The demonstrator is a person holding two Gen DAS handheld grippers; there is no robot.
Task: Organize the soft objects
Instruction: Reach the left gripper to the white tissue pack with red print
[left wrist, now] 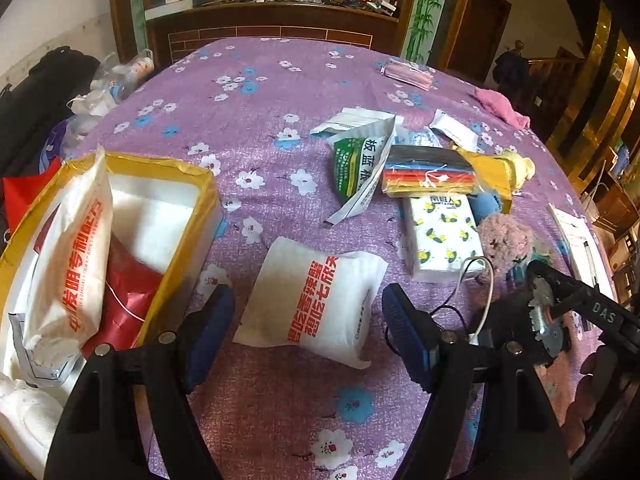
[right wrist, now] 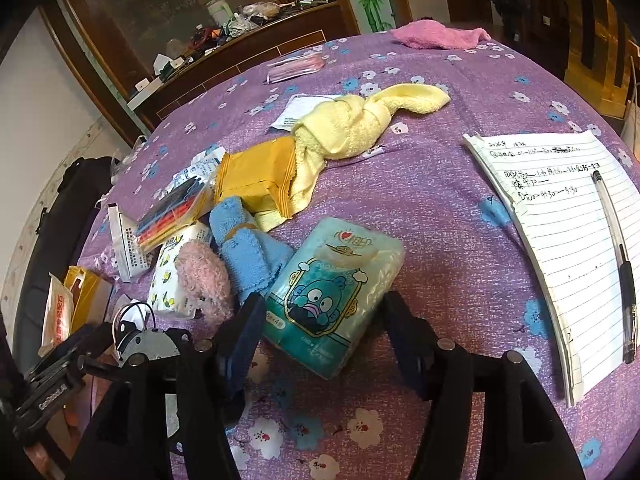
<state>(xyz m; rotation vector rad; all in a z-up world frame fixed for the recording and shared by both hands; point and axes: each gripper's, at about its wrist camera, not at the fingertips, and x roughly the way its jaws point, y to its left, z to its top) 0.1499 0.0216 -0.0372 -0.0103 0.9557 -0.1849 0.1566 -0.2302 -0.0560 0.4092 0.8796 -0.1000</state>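
Note:
My left gripper is open, its blue-padded fingers on either side of a white tissue pack with red writing lying on the purple cloth. A yellow-rimmed box at the left holds another white pack and a red bag. My right gripper is open around a green cartoon tissue pack. I cannot tell if the pads touch it. Behind it lie a blue cloth, a pink fluffy item and a yellow towel.
A lined notepad with a pen lies at the right. A pink towel lies at the far edge. A lemon-print tissue pack, coloured sticks in a bag and a green medicine packet sit mid-table.

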